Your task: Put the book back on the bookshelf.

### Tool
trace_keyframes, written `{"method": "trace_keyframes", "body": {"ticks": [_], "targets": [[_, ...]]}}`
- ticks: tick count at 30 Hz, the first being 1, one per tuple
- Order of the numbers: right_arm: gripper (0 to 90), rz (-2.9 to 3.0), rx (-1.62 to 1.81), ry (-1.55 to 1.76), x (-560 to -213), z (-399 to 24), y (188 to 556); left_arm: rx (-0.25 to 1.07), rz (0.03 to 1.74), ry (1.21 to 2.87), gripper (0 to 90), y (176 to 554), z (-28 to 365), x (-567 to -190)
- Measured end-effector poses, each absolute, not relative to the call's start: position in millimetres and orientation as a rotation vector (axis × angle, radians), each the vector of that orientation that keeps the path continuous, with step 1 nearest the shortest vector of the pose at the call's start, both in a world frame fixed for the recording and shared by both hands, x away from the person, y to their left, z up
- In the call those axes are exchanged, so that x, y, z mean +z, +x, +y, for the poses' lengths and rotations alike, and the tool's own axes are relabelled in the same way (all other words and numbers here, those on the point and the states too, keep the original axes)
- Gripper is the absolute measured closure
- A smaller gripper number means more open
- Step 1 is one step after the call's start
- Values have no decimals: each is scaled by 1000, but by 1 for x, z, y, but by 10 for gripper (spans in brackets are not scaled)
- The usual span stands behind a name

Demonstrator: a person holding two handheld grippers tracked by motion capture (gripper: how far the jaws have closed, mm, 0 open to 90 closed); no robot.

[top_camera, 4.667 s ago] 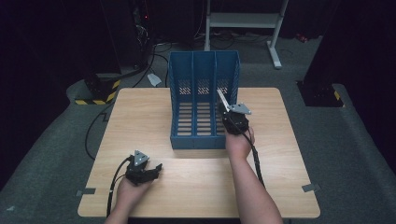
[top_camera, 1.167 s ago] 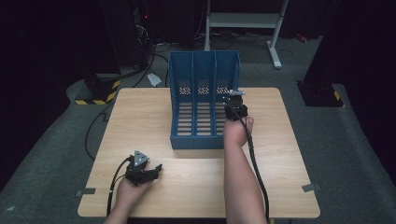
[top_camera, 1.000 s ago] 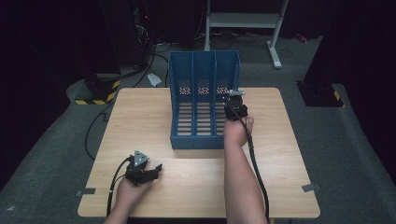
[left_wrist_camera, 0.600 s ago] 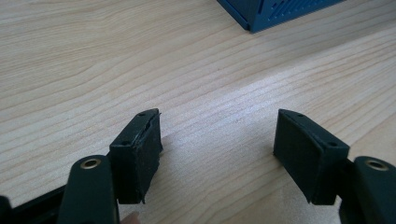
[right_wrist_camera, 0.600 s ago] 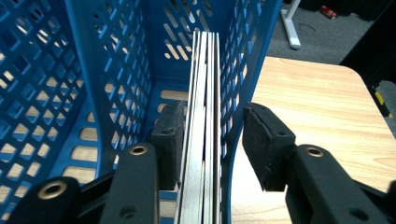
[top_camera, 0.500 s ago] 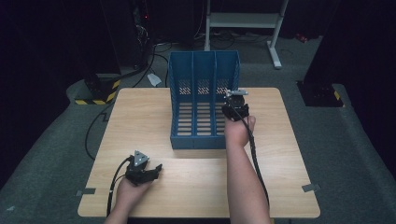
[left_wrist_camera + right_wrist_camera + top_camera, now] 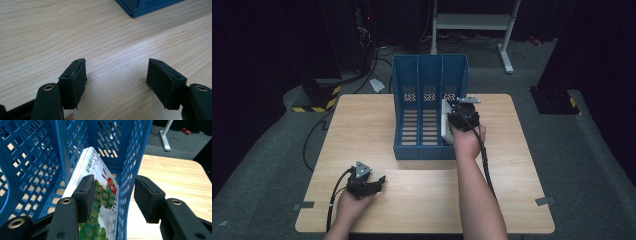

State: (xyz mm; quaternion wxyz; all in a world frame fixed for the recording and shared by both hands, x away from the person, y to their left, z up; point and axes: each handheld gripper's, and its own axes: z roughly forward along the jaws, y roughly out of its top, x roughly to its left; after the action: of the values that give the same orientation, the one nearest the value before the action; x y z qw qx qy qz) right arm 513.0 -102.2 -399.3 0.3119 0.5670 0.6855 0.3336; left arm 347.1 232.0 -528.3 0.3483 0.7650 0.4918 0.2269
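While the right tongs [image 7: 113,195], jaws just opening, straddle the blue rack's [image 7: 404,107] right wall beside the released picture book [image 7: 100,202], withdrawal risks snagging; left tongs [image 7: 116,82] idle, released.

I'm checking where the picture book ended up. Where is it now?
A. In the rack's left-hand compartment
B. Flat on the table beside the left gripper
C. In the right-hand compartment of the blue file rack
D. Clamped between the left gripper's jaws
C. The picture book leans inside the right-hand compartment of the blue file rack, against its divider, in front of the right gripper, whose jaws have just been opening and stand apart.
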Motion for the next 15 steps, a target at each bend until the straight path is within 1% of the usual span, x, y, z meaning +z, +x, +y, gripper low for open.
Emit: {"method": "trace_keyframes", "body": {"ticks": [15], "targets": [[491,1924,904,1406,-413,-65,508,588,1275,1983,321,347,232,-528]]}}
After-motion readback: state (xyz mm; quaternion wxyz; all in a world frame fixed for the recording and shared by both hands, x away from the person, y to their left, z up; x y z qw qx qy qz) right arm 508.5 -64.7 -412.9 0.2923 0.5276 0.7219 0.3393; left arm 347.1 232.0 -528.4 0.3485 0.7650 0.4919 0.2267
